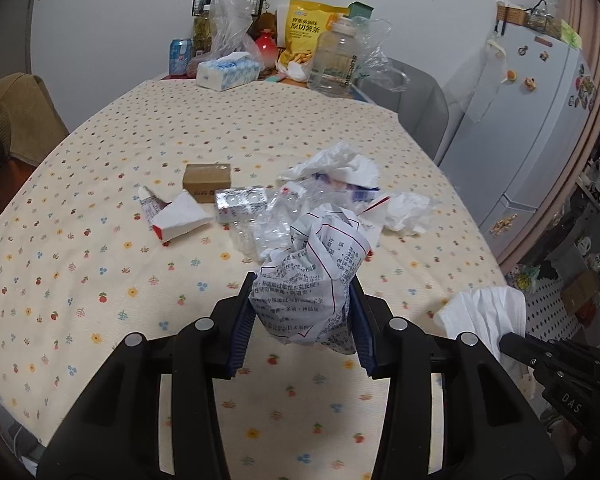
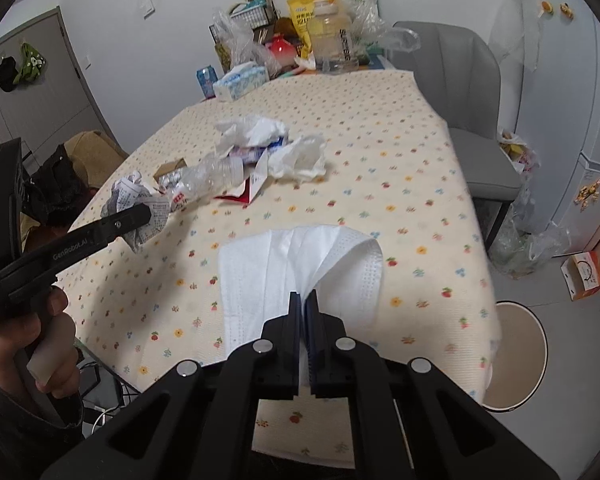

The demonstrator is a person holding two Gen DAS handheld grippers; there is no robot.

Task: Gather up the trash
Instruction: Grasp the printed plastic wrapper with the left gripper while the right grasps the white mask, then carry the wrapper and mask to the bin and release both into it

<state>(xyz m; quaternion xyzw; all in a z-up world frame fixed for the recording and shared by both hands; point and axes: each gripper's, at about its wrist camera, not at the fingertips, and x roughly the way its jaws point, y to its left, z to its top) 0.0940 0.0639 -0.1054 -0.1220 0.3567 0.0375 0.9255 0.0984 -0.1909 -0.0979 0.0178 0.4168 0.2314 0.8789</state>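
Note:
My left gripper (image 1: 302, 292) is shut on a crumpled printed paper ball (image 1: 316, 276) and holds it above the floral tablecloth (image 1: 100, 240); it also shows in the right wrist view (image 2: 134, 204). My right gripper (image 2: 305, 300) is shut on a white face mask (image 2: 300, 268), which hangs over the table's near edge; the mask also shows in the left wrist view (image 1: 484, 312). A trash pile lies mid-table: a crushed clear bottle (image 2: 214, 176), crumpled white tissues (image 2: 296, 156), a blister pack (image 1: 240, 202), a small brown box (image 1: 207, 178) and a torn red-and-white carton (image 1: 176, 218).
At the table's far end stand a tissue box (image 1: 228, 70), a large clear jug (image 1: 336, 56), a yellow snack bag (image 1: 304, 32), a can (image 1: 179, 56) and plastic bags. A grey chair (image 2: 460, 92) stands right of the table, a fridge (image 1: 520, 120) beyond it. A round bin (image 2: 516, 356) sits on the floor.

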